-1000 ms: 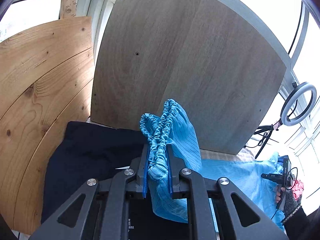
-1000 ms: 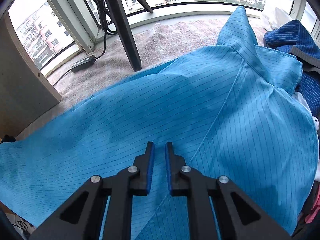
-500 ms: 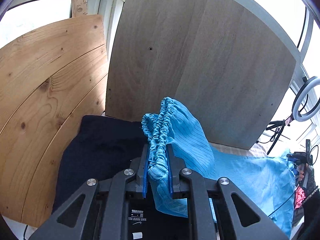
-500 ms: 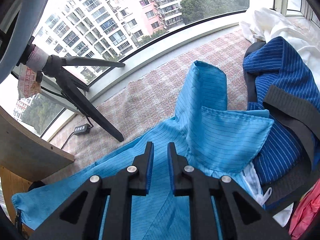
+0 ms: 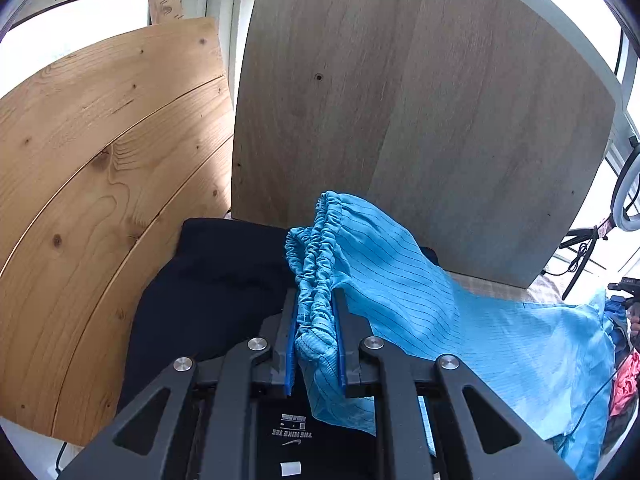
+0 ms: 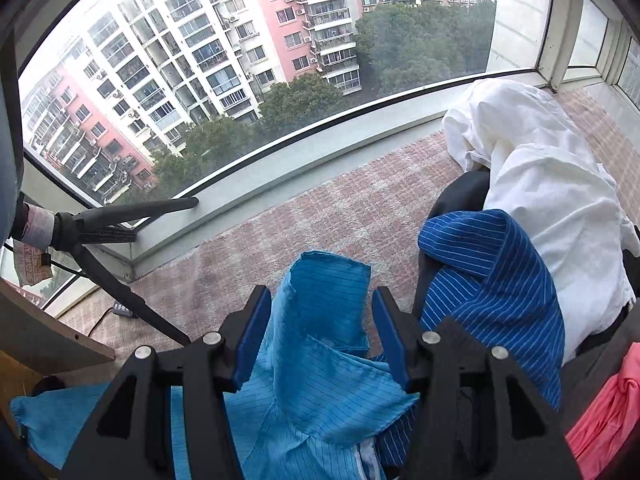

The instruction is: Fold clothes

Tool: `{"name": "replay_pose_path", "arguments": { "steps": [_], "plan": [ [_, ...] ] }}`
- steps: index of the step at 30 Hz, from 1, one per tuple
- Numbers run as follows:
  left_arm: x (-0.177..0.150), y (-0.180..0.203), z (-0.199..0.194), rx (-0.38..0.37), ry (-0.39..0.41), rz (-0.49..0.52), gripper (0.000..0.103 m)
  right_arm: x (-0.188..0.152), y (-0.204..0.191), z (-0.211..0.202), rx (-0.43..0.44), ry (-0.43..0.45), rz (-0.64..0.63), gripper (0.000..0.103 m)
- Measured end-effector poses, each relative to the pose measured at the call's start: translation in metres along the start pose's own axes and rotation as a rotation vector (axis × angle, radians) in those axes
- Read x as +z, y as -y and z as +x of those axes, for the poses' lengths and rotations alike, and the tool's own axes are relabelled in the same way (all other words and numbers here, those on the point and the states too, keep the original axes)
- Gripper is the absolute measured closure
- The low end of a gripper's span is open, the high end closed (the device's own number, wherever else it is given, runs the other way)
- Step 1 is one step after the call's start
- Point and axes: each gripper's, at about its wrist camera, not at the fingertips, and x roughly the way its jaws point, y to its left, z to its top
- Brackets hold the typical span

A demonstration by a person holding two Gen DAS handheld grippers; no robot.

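Observation:
My left gripper (image 5: pixel 316 304) is shut on the gathered elastic cuff of a light blue pinstriped garment (image 5: pixel 480 328) and holds it raised. The garment stretches away to the right over the carpet. In the right wrist view my right gripper (image 6: pixel 320 312) is open, its blue pads wide apart on either side of the garment's far end (image 6: pixel 324 360), which lies beneath and between them. The right fingers hold nothing.
A black Nike tee (image 5: pixel 224 280) lies under the left gripper. A grey board (image 5: pixel 420 120) and pine planks (image 5: pixel 100 180) lean behind it. A pile of white (image 6: pixel 532 184), dark blue striped (image 6: pixel 492 280) and pink (image 6: pixel 604 412) clothes sits right of the right gripper. A tripod leg (image 6: pixel 120 284) stands at left by the window.
My right gripper has opened and moved along the garment to its far end, tilting up toward the window. My left gripper keeps its hold on the cuff and has shifted slightly.

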Motion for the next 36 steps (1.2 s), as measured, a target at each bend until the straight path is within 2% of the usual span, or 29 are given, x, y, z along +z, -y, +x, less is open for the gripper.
{"name": "replay_pose_path", "arguments": {
  "steps": [5, 7, 8, 10, 13, 15, 17, 21, 23, 25, 26, 28, 31, 33, 34, 36],
  "plan": [
    [-0.005, 0.0, 0.008, 0.028, -0.017, -0.006, 0.089, 0.002, -0.022, 0.038, -0.026, -0.054, -0.077, 0.052],
    [-0.007, -0.003, 0.009, 0.038, -0.014, -0.015, 0.089, -0.002, -0.026, 0.047, -0.005, -0.09, -0.095, 0.1],
    [-0.007, -0.005, 0.01, 0.04, -0.012, -0.023, 0.089, -0.004, -0.027, 0.048, 0.001, -0.09, -0.107, 0.102],
    [-0.007, -0.011, 0.01, 0.041, -0.006, -0.048, 0.089, -0.003, -0.023, 0.036, -0.011, -0.007, -0.118, 0.102],
    [-0.009, -0.018, 0.012, 0.048, -0.004, -0.065, 0.089, 0.005, 0.004, 0.027, 0.013, 0.064, 0.018, 0.102],
    [-0.011, -0.019, 0.014, 0.077, 0.001, -0.053, 0.089, 0.005, 0.01, 0.036, -0.012, 0.057, 0.028, 0.102],
    [-0.013, -0.022, 0.017, 0.07, -0.015, -0.071, 0.089, 0.001, 0.006, 0.049, -0.051, 0.047, -0.008, 0.102],
    [-0.012, -0.021, 0.017, 0.057, -0.024, -0.073, 0.089, -0.008, -0.005, 0.059, -0.043, -0.004, -0.044, 0.1],
    [-0.011, -0.017, 0.013, 0.049, -0.019, -0.06, 0.089, -0.011, -0.011, 0.043, -0.039, 0.023, -0.052, 0.096],
    [-0.008, -0.013, 0.006, 0.03, -0.011, -0.048, 0.089, -0.018, -0.011, 0.009, 0.015, 0.069, -0.043, 0.075],
    [-0.006, -0.01, 0.003, 0.021, -0.008, -0.04, 0.089, -0.021, -0.01, -0.008, 0.048, 0.089, -0.036, 0.069],
    [-0.001, -0.005, -0.005, 0.0, 0.001, -0.021, 0.089, -0.029, -0.007, -0.044, 0.115, 0.128, -0.021, 0.067],
    [0.009, 0.003, -0.019, -0.04, 0.02, -0.001, 0.089, -0.059, 0.003, -0.109, 0.254, 0.158, -0.006, 0.067],
    [0.016, 0.014, -0.028, -0.056, 0.03, 0.019, 0.089, -0.097, 0.004, -0.144, 0.307, 0.138, -0.024, 0.067],
    [0.018, 0.023, -0.033, -0.068, 0.035, 0.035, 0.089, -0.119, 0.002, -0.159, 0.31, 0.127, -0.047, 0.067],
    [0.021, 0.042, -0.043, -0.099, 0.049, 0.07, 0.089, -0.177, -0.003, -0.177, 0.246, 0.099, -0.121, 0.067]
  ]
}}
